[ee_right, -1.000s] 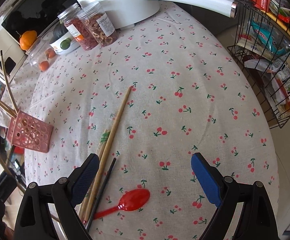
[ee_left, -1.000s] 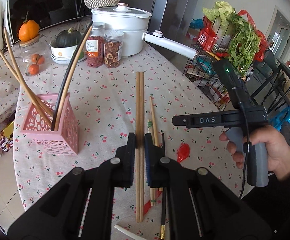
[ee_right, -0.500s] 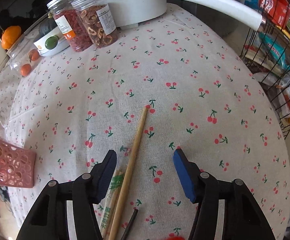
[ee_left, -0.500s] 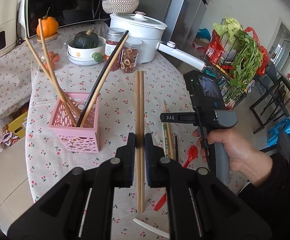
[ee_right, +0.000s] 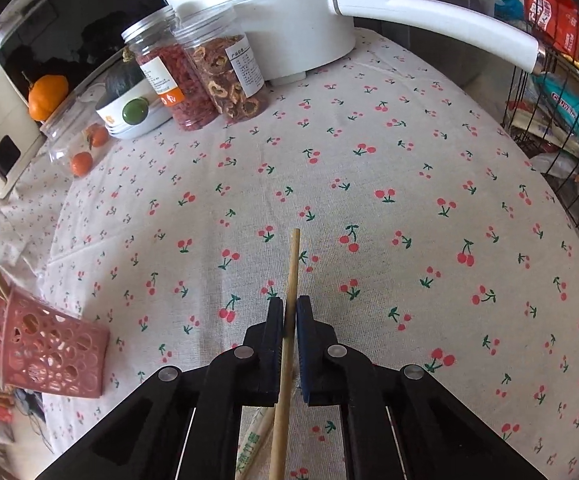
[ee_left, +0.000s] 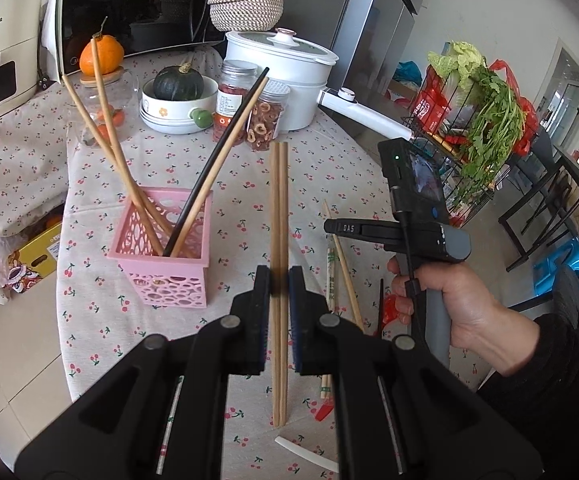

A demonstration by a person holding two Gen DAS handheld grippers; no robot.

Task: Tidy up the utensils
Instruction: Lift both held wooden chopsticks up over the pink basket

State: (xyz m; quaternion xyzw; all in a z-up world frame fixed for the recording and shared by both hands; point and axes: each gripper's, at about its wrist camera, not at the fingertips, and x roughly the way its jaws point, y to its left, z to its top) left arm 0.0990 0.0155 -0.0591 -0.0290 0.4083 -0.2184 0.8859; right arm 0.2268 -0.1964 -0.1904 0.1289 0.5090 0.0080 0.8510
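Note:
My left gripper (ee_left: pixel 279 284) is shut on a pair of long wooden chopsticks (ee_left: pixel 279 200), held above the cherry-print tablecloth just right of the pink holder (ee_left: pixel 165 248). Several chopsticks stand in that holder. My right gripper (ee_right: pixel 290 316) points down at the cloth, its jaws closing with the pads pressed on a single wooden chopstick (ee_right: pixel 293 264) that sticks out ahead. Paper-wrapped chopsticks (ee_right: pixel 255 440) lie beneath it. In the left wrist view a hand (ee_left: pixel 449 304) holds the right tool over a black chopstick (ee_left: pixel 380 304) and a red spoon (ee_left: pixel 389 308).
A white pot (ee_left: pixel 285 68) with a long handle, two jars (ee_left: pixel 265 120) and a bowl with a squash (ee_left: pixel 177 100) stand at the back. A wire rack with greens (ee_left: pixel 481 120) stands past the table's right edge. A white strip (ee_left: pixel 305 454) lies near the front.
The right jaws went from wide open to closed on the single wooden chopstick, after shifting away from the red spoon. The left gripper kept its chopstick pair; the pink holder now sits nearer its fingers.

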